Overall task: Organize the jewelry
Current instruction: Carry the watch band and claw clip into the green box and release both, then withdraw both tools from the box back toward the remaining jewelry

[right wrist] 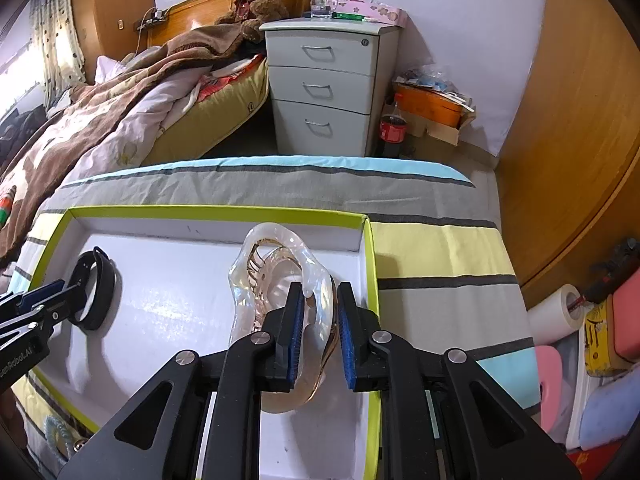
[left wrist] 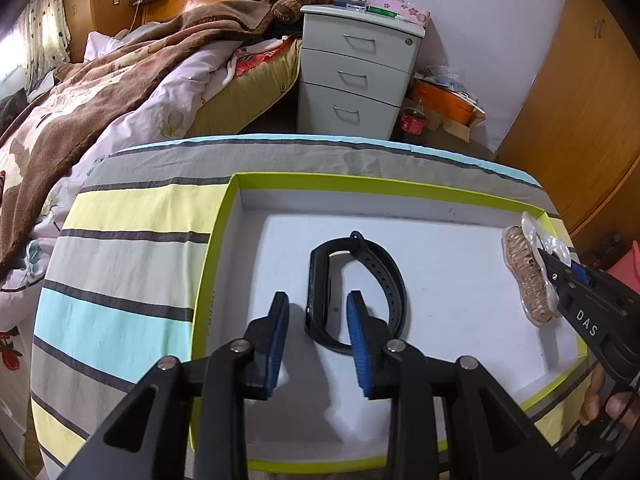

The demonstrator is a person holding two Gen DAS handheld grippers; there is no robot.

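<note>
A white box with a lime-green rim [left wrist: 360, 182] [right wrist: 200, 212] lies on the striped cloth. Inside it lies a black wristband [left wrist: 384, 276] [right wrist: 100, 292]. My left gripper [left wrist: 318, 298] is open, one blue pad on each side of the band's thick body, with gaps showing. At the box's right end a pearly, rose-gold hair claw clip [right wrist: 272, 264] [left wrist: 524, 272] stands tilted, its lower end on the box floor. My right gripper [right wrist: 318, 286] [left wrist: 556, 260] is shut on the clip's handle.
The striped cloth [left wrist: 120, 240] covers the table. Beyond it are a bed with a brown blanket [left wrist: 100, 92], a white drawer unit [left wrist: 356, 72] and a cola bottle [right wrist: 394, 130]. A pale bead bracelet [right wrist: 56, 432] lies outside the box's near left edge. A hand [left wrist: 600, 396] holds the right gripper.
</note>
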